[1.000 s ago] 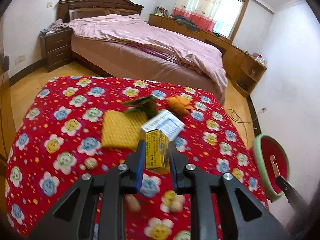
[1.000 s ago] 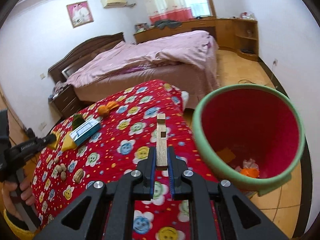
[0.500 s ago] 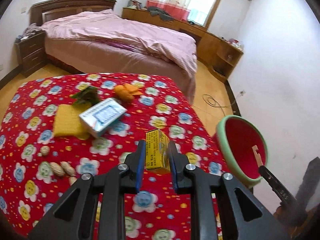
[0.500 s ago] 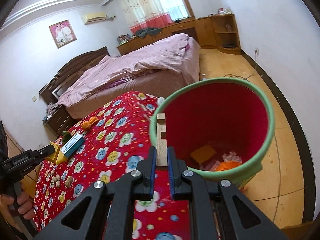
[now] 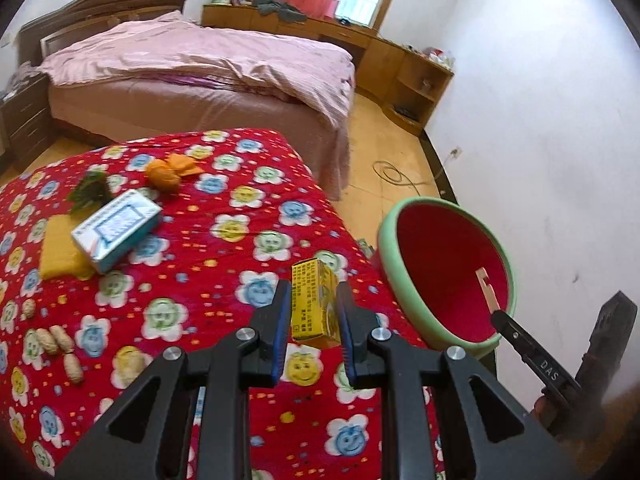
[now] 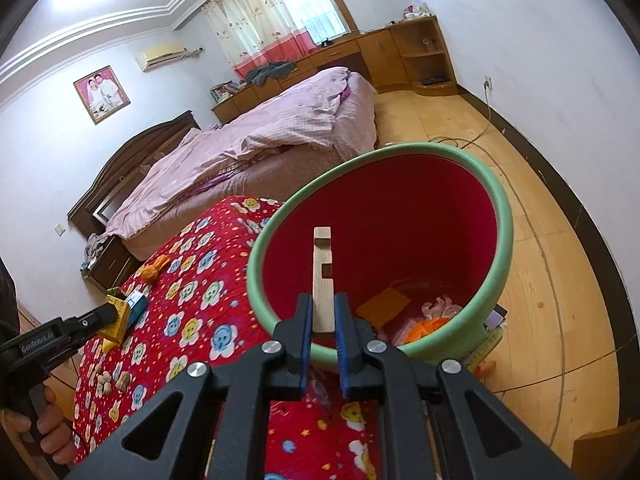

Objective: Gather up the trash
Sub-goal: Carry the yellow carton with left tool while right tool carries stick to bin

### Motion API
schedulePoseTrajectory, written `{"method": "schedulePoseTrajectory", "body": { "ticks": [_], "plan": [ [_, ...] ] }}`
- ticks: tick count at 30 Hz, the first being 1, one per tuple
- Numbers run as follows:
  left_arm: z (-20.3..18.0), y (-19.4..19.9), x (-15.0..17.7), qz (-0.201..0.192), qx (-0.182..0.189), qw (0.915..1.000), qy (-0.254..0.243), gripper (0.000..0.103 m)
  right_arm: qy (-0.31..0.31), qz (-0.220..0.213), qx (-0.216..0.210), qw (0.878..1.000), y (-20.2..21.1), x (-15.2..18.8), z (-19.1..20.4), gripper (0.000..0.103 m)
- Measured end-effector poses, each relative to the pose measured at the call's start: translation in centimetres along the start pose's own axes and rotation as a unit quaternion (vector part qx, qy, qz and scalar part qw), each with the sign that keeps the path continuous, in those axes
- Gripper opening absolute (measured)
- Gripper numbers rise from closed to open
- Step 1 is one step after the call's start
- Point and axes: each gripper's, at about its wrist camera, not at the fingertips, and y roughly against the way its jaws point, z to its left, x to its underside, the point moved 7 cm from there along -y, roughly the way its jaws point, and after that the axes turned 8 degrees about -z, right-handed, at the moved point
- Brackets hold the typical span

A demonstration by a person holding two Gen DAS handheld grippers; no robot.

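My left gripper (image 5: 313, 303) is shut on a small yellow carton (image 5: 314, 304) and holds it above the right edge of the red flowered table (image 5: 224, 256). My right gripper (image 6: 323, 309) is shut on a notched wooden strip (image 6: 323, 276) and holds it over the mouth of the green-rimmed red bin (image 6: 505, 220). The bin also shows in the left wrist view (image 5: 388, 264), with the strip (image 5: 486, 284) over it. Trash lies in the bin's bottom (image 6: 432, 316).
On the table lie a blue-white box (image 5: 116, 230), a yellow sponge (image 5: 58, 254), an orange peel (image 5: 168, 170), green leaves (image 5: 90, 190) and several peanuts (image 5: 56, 342). A pink bed (image 5: 200, 64) stands behind. A cable (image 5: 396, 176) lies on the floor.
Both grippers have moved right toward the bin. The wooden strip now hangs over the bin's mouth. The carton has come to the table's right edge.
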Motion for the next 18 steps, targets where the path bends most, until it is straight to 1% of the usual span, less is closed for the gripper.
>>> {"method": "schedulePoseTrajectory", "body": {
  "ticks": [4,10,18],
  "plan": [
    [-1.9,-1.3,0.3,0.015,0.012,0.9997,-0.017,0.022,-0.007,-0.002,0.004,1.000,-0.6,-0.3,-0.5,0.013],
    [-4.7,-2.7,0.4,0.024,0.031,0.9983,-0.044,0.022,-0.026,-0.004,0.003,1.000,-1.0,-0.6,-1.5,0.015],
    [-8.3,-4.9,1.0,0.039,0.062,0.9947,-0.072,0.022,-0.033,-0.021,0.013,0.999,0.2,-1.3,-3.1,0.015]
  ]
}}
